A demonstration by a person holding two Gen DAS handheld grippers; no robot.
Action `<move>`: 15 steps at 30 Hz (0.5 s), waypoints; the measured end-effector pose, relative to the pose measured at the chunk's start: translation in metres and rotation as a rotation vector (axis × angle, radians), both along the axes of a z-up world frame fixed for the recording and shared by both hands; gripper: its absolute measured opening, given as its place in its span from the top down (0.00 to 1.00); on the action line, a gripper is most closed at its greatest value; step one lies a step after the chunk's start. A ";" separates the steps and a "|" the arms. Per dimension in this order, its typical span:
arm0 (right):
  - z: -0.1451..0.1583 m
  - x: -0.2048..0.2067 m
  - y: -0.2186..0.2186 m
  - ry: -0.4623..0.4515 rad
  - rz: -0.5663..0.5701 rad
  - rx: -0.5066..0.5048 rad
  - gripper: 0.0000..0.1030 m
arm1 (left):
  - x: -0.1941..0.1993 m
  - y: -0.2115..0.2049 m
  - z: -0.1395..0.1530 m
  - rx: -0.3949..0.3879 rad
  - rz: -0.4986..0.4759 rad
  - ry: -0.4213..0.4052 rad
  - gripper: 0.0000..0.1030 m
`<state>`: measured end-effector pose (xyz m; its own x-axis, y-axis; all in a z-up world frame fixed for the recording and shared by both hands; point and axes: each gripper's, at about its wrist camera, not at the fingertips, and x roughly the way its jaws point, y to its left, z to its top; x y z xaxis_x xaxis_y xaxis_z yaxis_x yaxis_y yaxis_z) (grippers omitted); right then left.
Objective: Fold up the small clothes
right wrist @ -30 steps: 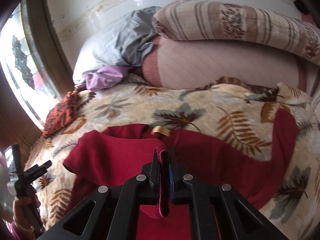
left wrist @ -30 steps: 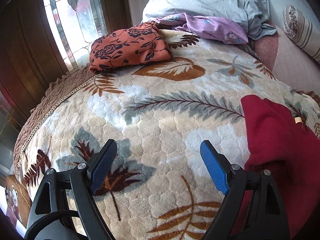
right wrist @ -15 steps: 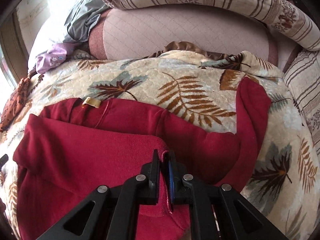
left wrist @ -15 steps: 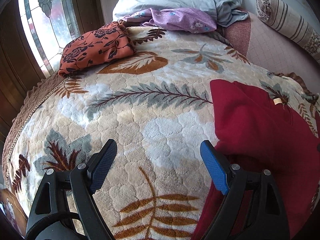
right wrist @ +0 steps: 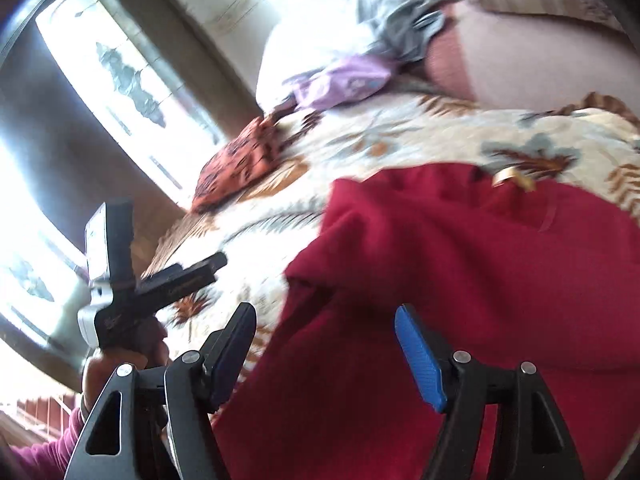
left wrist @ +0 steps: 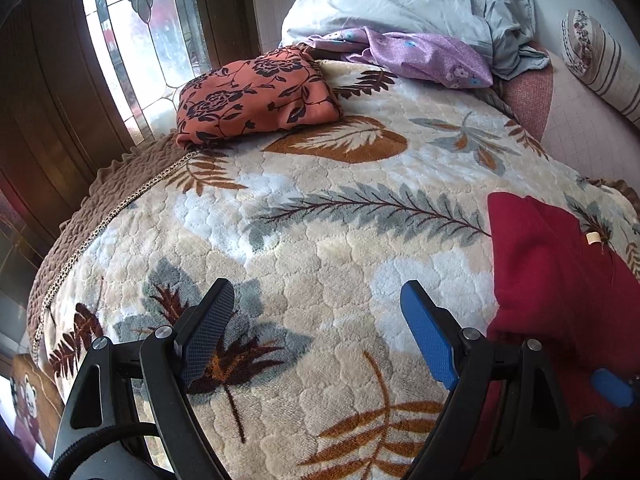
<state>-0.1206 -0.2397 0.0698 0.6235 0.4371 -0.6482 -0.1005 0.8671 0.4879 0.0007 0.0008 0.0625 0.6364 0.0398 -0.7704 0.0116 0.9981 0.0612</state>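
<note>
A dark red garment (right wrist: 460,280) lies partly folded on the leaf-patterned blanket (left wrist: 300,240); its left edge shows in the left wrist view (left wrist: 552,272). My right gripper (right wrist: 324,340) hovers over the garment's near left edge. Its jaws are opening, and the pads press on nothing. My left gripper (left wrist: 316,328) stands open above bare blanket, left of the garment, and appears in the right wrist view (right wrist: 160,280) held by a hand. A blue pad of the right gripper (left wrist: 612,392) peeks in at lower right.
A folded orange floral cloth (left wrist: 256,96) lies at the blanket's far left by the window (left wrist: 152,32). A purple garment (left wrist: 420,56) and grey pillow (left wrist: 400,0) sit at the head. A striped bolster (left wrist: 600,60) lies far right. The bed's edge falls off at left.
My right gripper let go of the red garment's edge and swung left, its jaws now apart. The left gripper's view shifted right half a second ago, then back left; its jaws stayed open.
</note>
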 end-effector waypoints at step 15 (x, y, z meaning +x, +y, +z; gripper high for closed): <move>-0.038 0.088 0.099 -0.021 0.029 -0.038 0.42 | 0.004 0.032 0.015 -0.072 0.081 -0.035 0.17</move>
<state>-0.0321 -0.1411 0.0314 0.6246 0.4306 -0.6515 -0.1357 0.8814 0.4525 0.0043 0.0329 0.0773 0.6600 0.0374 -0.7503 -0.0705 0.9974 -0.0122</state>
